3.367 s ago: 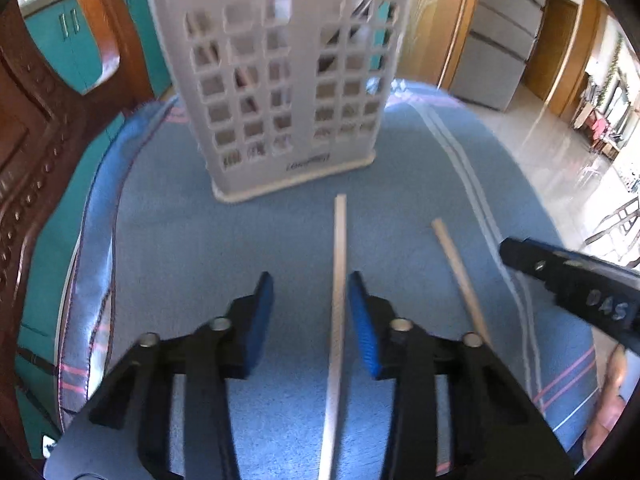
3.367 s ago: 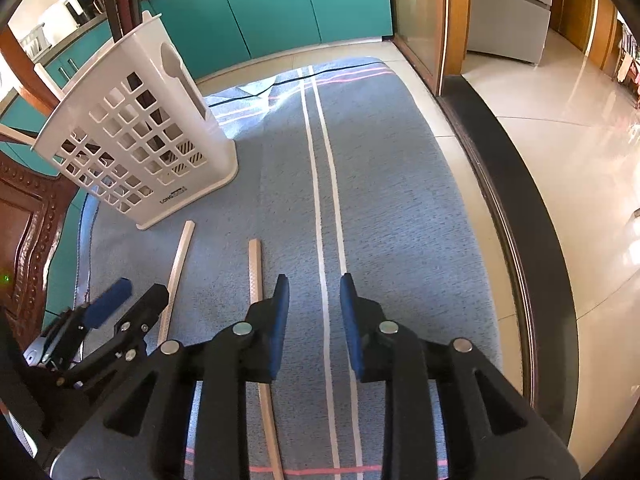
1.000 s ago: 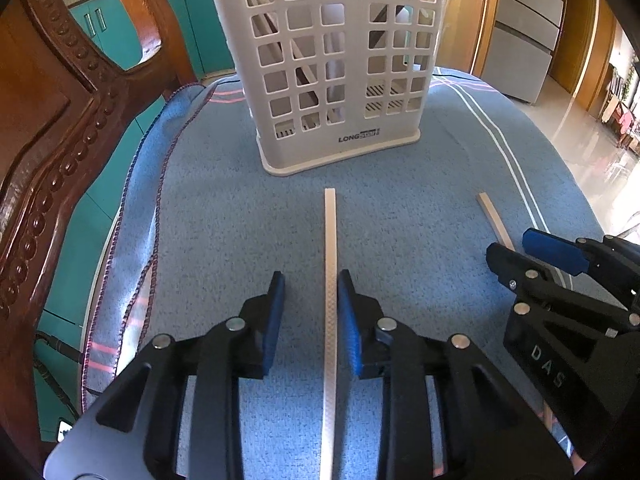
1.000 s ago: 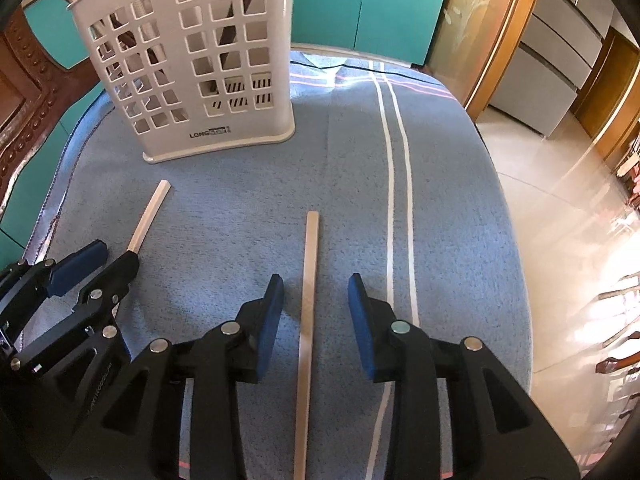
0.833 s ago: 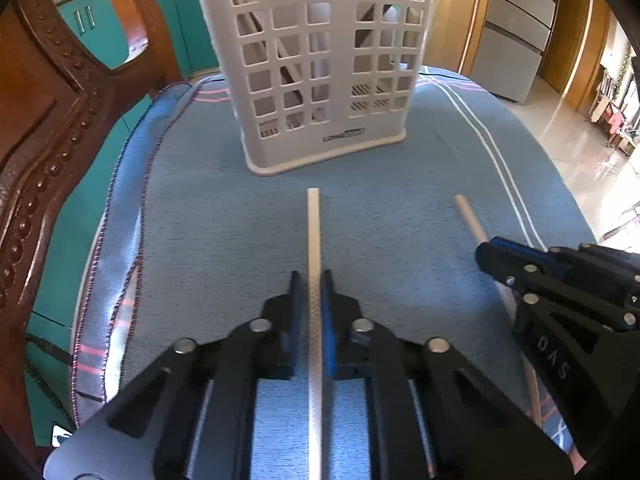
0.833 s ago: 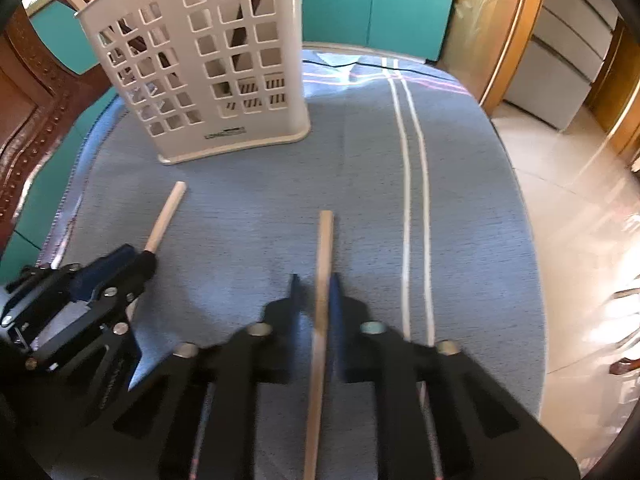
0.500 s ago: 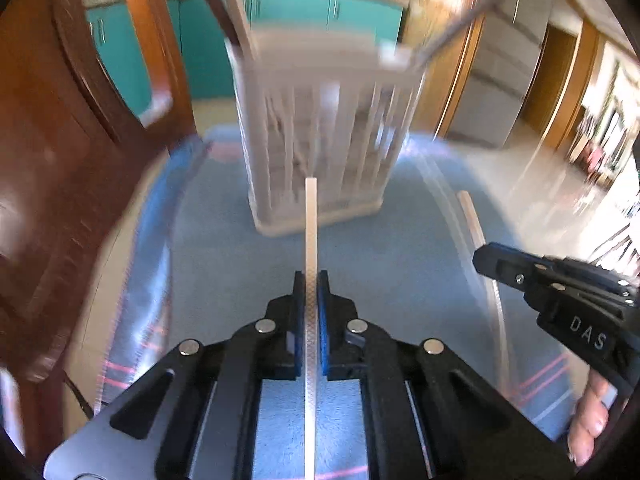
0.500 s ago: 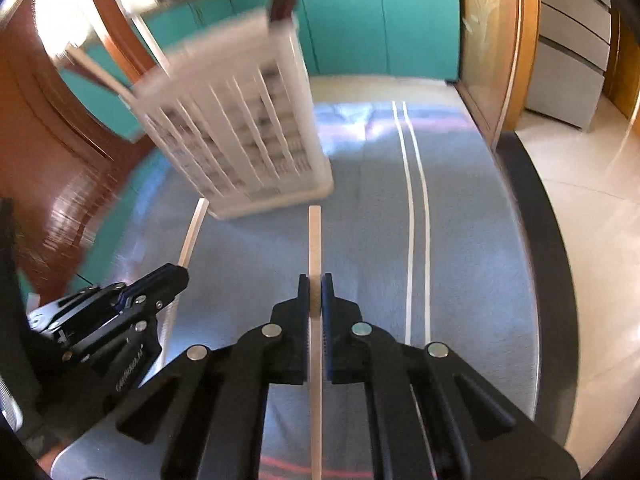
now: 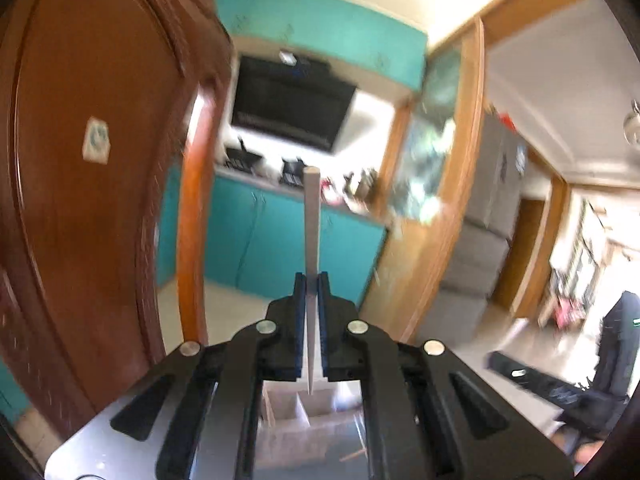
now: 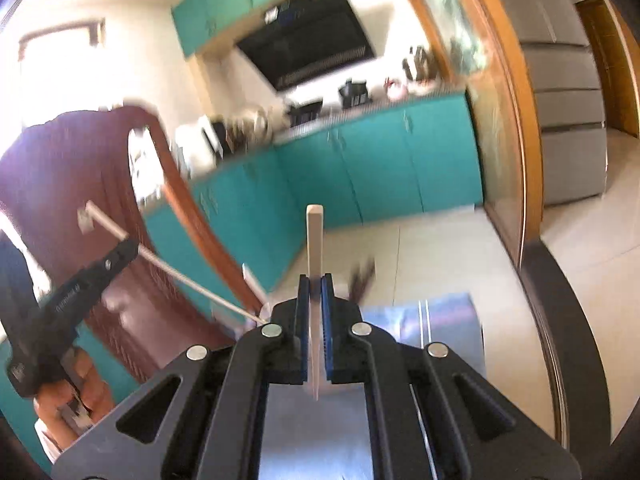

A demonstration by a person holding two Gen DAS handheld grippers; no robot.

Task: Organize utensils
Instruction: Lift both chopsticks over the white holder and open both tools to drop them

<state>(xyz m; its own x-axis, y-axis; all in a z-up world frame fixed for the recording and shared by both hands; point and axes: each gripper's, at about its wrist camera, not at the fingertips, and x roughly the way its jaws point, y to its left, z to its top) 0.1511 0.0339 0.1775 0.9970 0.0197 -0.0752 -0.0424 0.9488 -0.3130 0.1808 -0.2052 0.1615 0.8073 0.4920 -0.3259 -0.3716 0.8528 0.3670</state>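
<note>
My left gripper (image 9: 311, 280) is shut on a pale chopstick (image 9: 311, 216) that points up toward the kitchen; its lower tip hangs over the white utensil basket (image 9: 286, 404), seen from above between the gripper arms. My right gripper (image 10: 315, 282) is shut on a wooden chopstick (image 10: 314, 240), also raised and pointing up. The left gripper (image 10: 120, 254) with its chopstick (image 10: 176, 274) shows at the left of the right wrist view, the stick slanting down toward the basket, which is mostly hidden there.
A carved brown chair back (image 9: 80, 184) rises at the left. The blue striped cloth (image 10: 444, 320) covers the table below. Teal cabinets (image 10: 380, 168), a range hood (image 9: 292, 108) and a wooden door frame (image 10: 516, 120) lie beyond. The right arm's sleeve (image 9: 616, 344) is at the far right.
Both grippers closed on their chopsticks, lifted them off the cloth and tilted upward. The left chopstick's lower end now hangs over the basket.
</note>
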